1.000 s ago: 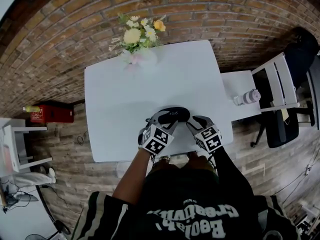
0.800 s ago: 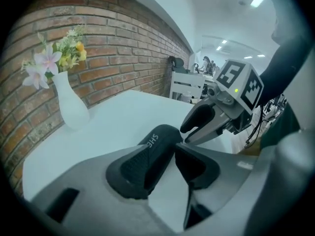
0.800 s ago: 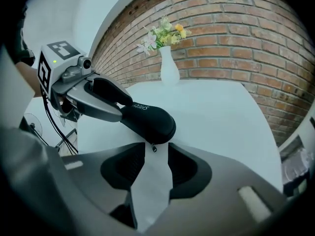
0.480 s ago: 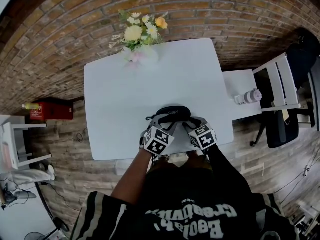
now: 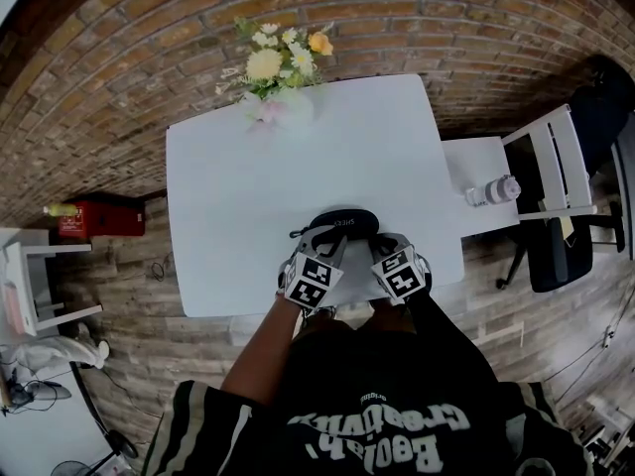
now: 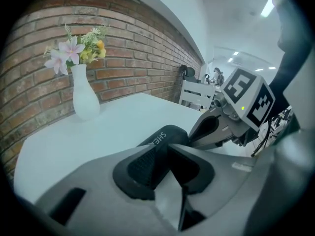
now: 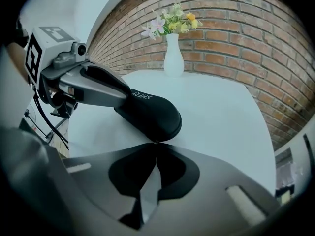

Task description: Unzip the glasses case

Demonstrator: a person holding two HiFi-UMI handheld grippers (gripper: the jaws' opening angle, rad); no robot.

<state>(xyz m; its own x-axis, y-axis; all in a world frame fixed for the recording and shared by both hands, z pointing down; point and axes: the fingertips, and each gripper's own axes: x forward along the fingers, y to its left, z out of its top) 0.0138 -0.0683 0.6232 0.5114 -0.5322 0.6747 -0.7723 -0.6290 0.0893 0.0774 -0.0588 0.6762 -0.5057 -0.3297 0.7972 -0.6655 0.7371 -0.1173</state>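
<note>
A black zipped glasses case (image 5: 344,224) lies near the front edge of the white table (image 5: 258,177). My left gripper (image 5: 325,242) reaches over its left end. In the left gripper view the case (image 6: 165,135) sits between the closing jaws, with both pads against its sides. My right gripper (image 5: 382,243) is at the case's right end. In the right gripper view its tips (image 7: 156,143) are shut at the rim of the case (image 7: 150,114), pinching a small metal zipper pull. The case is closed.
A white vase of flowers (image 5: 278,102) stands at the table's far edge. To the right, a small white side table (image 5: 476,167) holds a bottle (image 5: 493,191). A red box (image 5: 99,221) sits on the floor at left.
My right gripper came down and in to the case's right end and its jaws shut. My left gripper's jaws narrowed onto the case's left end. The case stayed put.
</note>
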